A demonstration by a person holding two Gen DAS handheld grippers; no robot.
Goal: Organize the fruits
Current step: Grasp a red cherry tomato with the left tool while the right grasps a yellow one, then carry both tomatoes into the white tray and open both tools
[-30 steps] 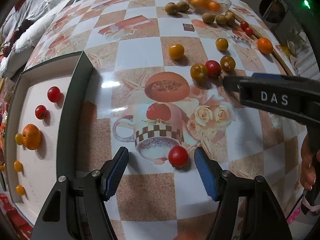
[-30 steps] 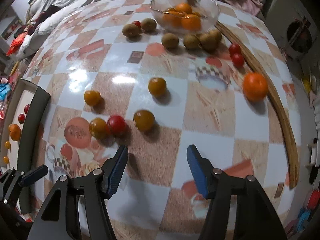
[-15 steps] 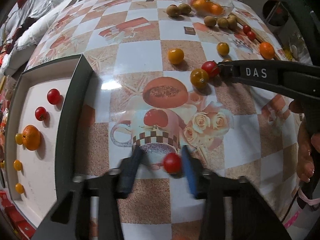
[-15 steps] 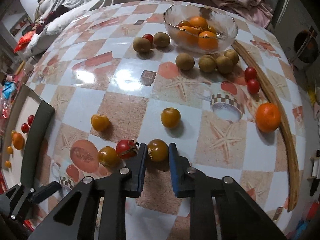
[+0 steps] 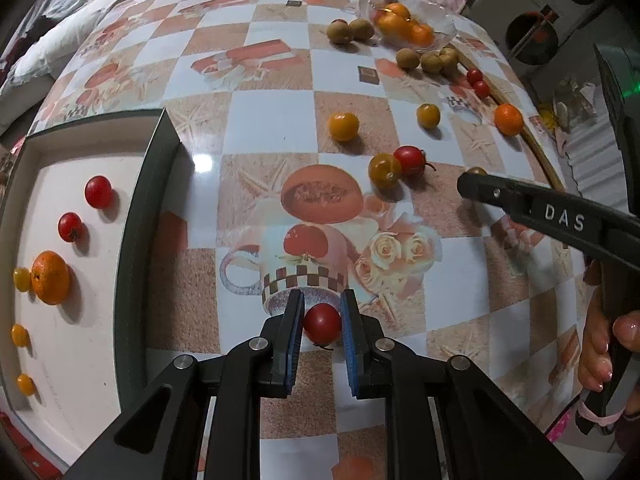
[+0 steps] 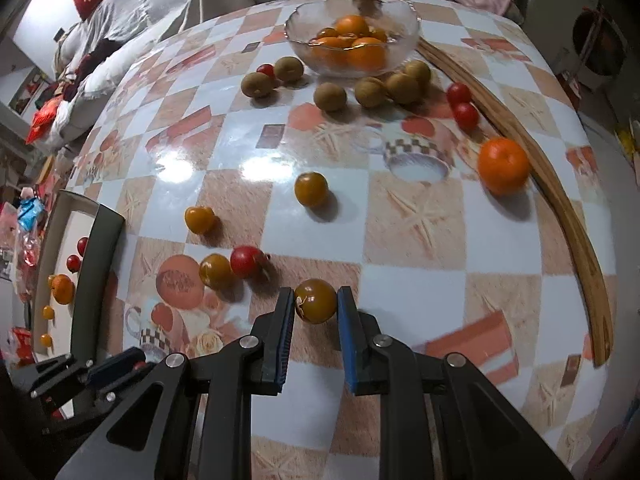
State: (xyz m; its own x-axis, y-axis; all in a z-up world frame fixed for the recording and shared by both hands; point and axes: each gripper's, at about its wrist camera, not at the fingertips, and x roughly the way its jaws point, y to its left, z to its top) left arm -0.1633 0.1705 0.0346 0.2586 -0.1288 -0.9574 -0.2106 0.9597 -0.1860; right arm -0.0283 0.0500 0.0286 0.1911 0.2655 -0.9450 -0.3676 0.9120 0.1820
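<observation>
My left gripper [image 5: 321, 312] is shut on a small red tomato [image 5: 321, 322] just above the patterned table [image 5: 272, 120]. My right gripper [image 6: 316, 302] is shut on a dark yellow-brown tomato [image 6: 316, 301]; in the left wrist view its black arm [image 5: 540, 210] reaches in from the right. A dark-rimmed white tray [image 5: 132, 240] at the left holds two red tomatoes [image 5: 98, 192], an orange [image 5: 51, 277] and several small yellow tomatoes. Loose on the table lie a red tomato [image 6: 246, 261], yellow tomatoes [image 6: 216, 271] [image 6: 199, 219] [image 6: 311, 189] and an orange [image 6: 503, 165].
A glass bowl [image 6: 404, 20] of oranges stands at the far edge, with several brown kiwis [image 6: 330, 96] and two red tomatoes [image 6: 464, 114] near it. A curved wooden strip [image 6: 560, 200] runs along the right side. A person's hand [image 5: 600, 332] holds the right gripper. Bedding lies beyond the table.
Both grippers went from open to shut: the left on the red tomato, the right, after moving up to the dark yellow tomato, on that fruit. The right one has since lifted a little.
</observation>
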